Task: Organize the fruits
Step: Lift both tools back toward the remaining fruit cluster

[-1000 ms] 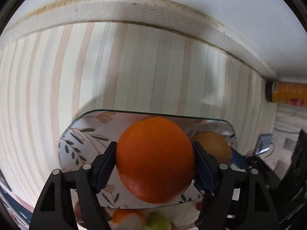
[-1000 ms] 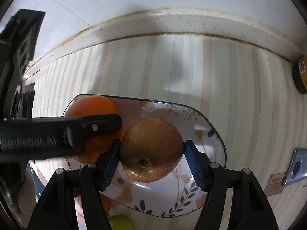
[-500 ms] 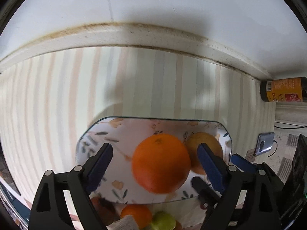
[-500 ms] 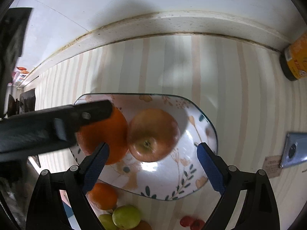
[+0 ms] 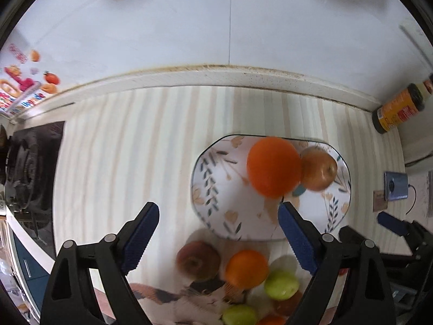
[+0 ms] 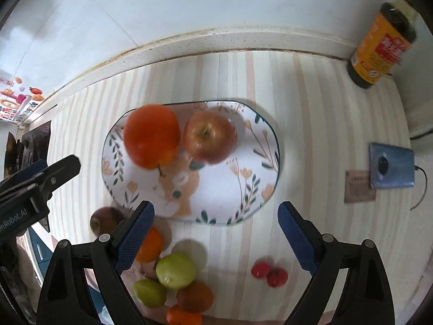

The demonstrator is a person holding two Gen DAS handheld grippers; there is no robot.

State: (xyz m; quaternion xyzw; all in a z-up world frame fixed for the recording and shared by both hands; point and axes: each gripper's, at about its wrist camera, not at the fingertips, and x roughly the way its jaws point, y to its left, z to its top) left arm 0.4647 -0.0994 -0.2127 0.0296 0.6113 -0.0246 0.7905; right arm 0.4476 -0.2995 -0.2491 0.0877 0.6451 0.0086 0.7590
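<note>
A flowered plate lies on the striped counter. On it sit a large orange and a red-yellow apple, side by side. My left gripper is open and empty, raised back from the plate. My right gripper is open and empty, also above the plate's near edge. Loose fruit lies nearer me: a dark apple, a small orange, green fruits, and two small red fruits.
A yellow-labelled bottle stands at the back right by the wall. A blue phone with a cable and a small card lie right of the plate. A dark stove is at the left.
Both grippers released their fruit, the orange and the apple, onto the plate, opened wide and pulled back and up, bringing the loose fruit near me into view.
</note>
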